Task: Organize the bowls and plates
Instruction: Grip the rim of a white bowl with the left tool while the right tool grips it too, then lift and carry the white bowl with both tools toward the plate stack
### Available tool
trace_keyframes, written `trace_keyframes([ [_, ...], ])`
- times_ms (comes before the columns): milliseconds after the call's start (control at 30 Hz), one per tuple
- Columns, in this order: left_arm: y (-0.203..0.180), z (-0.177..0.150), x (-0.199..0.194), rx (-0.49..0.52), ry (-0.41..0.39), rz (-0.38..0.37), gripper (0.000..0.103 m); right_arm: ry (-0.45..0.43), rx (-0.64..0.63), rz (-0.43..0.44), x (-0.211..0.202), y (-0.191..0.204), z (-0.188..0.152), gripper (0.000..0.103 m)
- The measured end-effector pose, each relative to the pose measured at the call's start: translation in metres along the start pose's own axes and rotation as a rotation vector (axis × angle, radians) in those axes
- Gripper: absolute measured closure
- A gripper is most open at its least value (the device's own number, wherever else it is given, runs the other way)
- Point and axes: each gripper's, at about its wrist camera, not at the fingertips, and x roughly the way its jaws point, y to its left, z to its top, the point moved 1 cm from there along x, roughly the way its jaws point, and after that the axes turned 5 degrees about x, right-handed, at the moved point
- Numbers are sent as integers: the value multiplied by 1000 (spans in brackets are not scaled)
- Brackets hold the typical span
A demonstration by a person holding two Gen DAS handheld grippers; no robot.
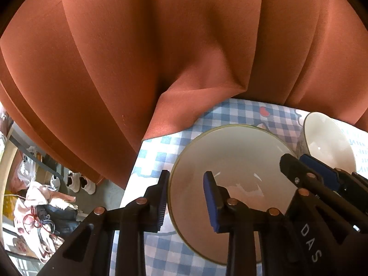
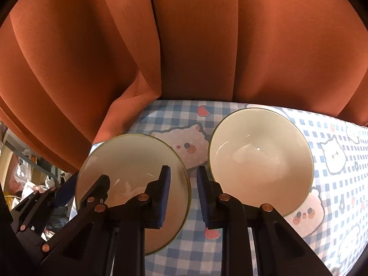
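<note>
Two white bowls with thin green rims stand side by side on a blue checked tablecloth (image 2: 179,248). In the left wrist view my left gripper (image 1: 186,197) is open and straddles the left rim of the left bowl (image 1: 239,158), one finger outside, one inside. The right bowl (image 1: 326,142) is at the right edge. In the right wrist view my right gripper (image 2: 183,195) is open over the gap between the left bowl (image 2: 128,161) and the right bowl (image 2: 260,161). It holds nothing. The left gripper (image 2: 82,186) shows at the left bowl's rim.
An orange-brown curtain (image 2: 184,46) hangs right behind the table's far edge. To the left, below the table edge, the floor holds shoes (image 1: 80,181), clothes and bags (image 1: 41,207). The cloth carries cartoon cat prints (image 2: 333,156).
</note>
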Motion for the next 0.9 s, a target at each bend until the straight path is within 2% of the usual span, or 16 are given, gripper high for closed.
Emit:
trace_keyframes([
  [67,1,2,3,-2,2,-3,76,3,-1,3,4,0,3,86],
  [400,-2,6,10,-2,-2,-15,76,-6,-30,-12,9,4,6,86],
  [533,-3,3,17,-23,28,-31,76,-10,-23,-22,10,3,4,85],
  [900,-9,1,4,-20,39,-43,77,3,3,-18,6,-2,2,85],
])
